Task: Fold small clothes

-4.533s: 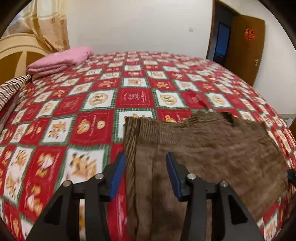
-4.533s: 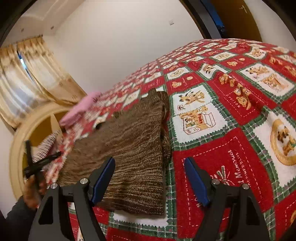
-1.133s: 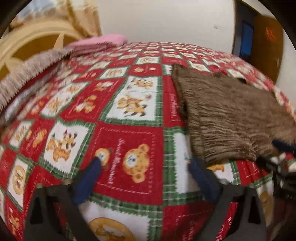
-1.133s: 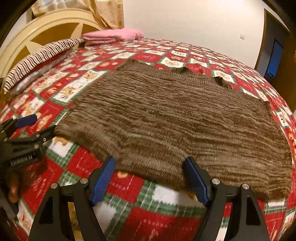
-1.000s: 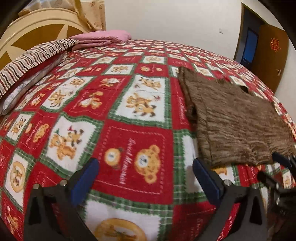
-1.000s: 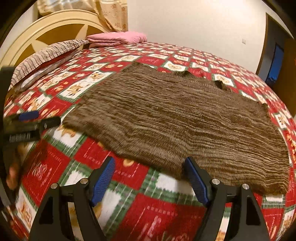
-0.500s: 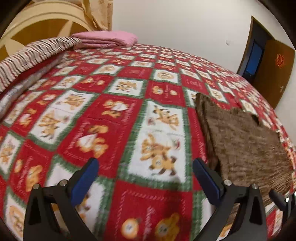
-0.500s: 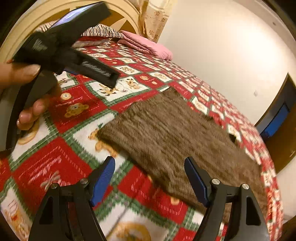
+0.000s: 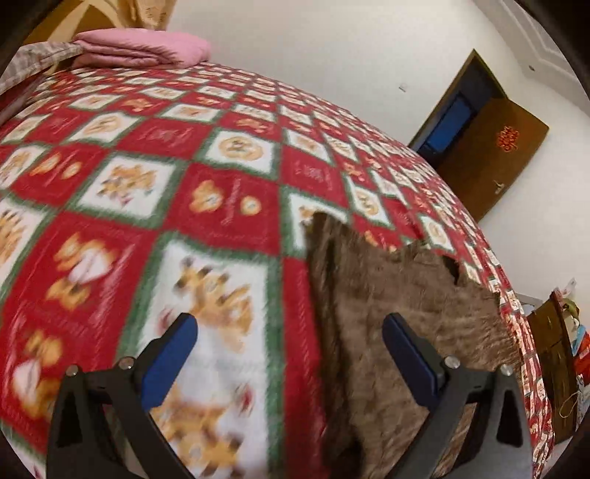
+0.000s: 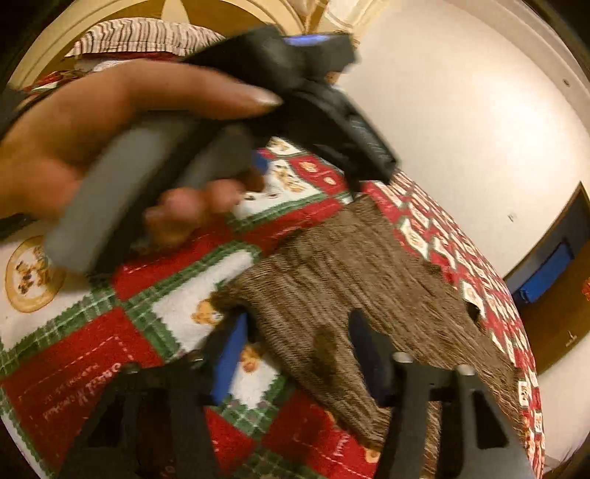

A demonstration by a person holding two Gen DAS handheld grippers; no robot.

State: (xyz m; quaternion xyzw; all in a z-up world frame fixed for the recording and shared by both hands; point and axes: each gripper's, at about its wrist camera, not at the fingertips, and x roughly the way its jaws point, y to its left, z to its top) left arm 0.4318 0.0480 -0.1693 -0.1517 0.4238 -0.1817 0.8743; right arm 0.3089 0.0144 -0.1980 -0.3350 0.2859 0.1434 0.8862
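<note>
**Ana:** Jaws first, from the left wrist view. The left gripper (image 9: 289,353) stands wide open with nothing between its pads. It hovers over the bedspread (image 9: 155,154), and the brown knit garment (image 9: 402,294) lies flat at the right, its left edge passing under the right-hand finger.

**Ben:** Anything else in that view?

**Ana:** A folded pink blanket (image 9: 143,49) at the far left by the headboard, white walls, and a brown door (image 9: 494,154) standing open at the far right. The picture is blurred.

**Ben:** And the right wrist view?

**Ana:** The right gripper (image 10: 298,350) has just been closing and now stands about half open astride the garment's near left corner. A pinch of knit rises between the pads, but I cannot tell whether they press on it yet. The person's left hand (image 10: 92,147) holds the other tool high at the left, above the bed.

**Ben:** So how should the grab go?

**Ana:** I'd judge this is the corner pickup for the next fold. Close fully on both layers of the hem before lifting, or only the top layer may come up. The left gripper should take the far corner on that same left edge, so the edge travels straight across.

**Ben:** The room from this side?

**Ana:** A striped pillow (image 10: 143,35) against the pale headboard (image 10: 40,51) at the far left, with the doorway at the right.
</note>
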